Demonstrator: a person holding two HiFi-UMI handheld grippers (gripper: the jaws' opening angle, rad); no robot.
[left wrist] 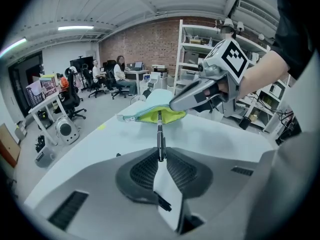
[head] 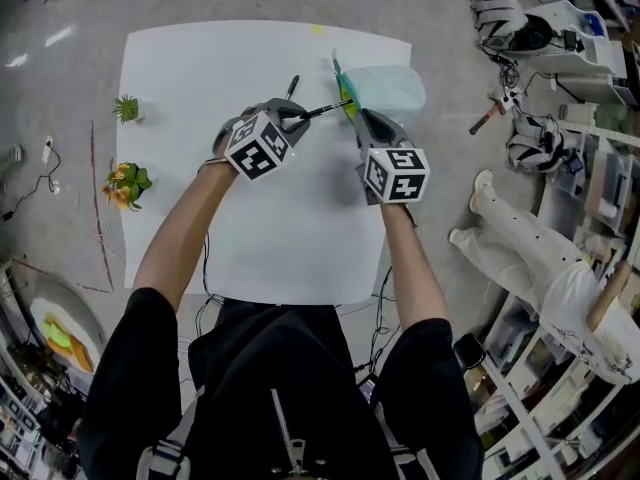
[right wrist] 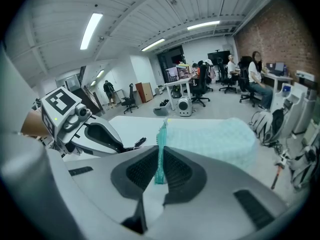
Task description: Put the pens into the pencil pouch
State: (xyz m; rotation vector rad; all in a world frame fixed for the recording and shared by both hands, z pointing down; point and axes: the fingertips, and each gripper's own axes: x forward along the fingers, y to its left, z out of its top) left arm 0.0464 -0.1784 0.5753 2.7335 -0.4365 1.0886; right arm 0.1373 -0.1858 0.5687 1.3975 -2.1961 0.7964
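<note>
A pale teal pencil pouch (head: pixel 388 88) lies at the far right of the white table (head: pixel 180 68). Its mouth is held agape, showing yellow-green lining (left wrist: pixel 161 116). My right gripper (head: pixel 354 115) is shut on the pouch's zipper edge (right wrist: pixel 160 144) and holds that edge up. My left gripper (head: pixel 303 117) is shut on a black pen (left wrist: pixel 160 136). That pen (head: pixel 325 110) points right, with its tip at the pouch's mouth. A second black pen (head: pixel 292 86) lies loose on the table, just beyond the left gripper.
A small green plant (head: pixel 126 108) and an orange-flowered one (head: pixel 125 183) stand by the table's left edge. On the floor to the right are a hammer (head: pixel 487 115), white-trousered legs (head: pixel 520 243), gear and shelving. People sit at desks in the background (left wrist: pixel 120 74).
</note>
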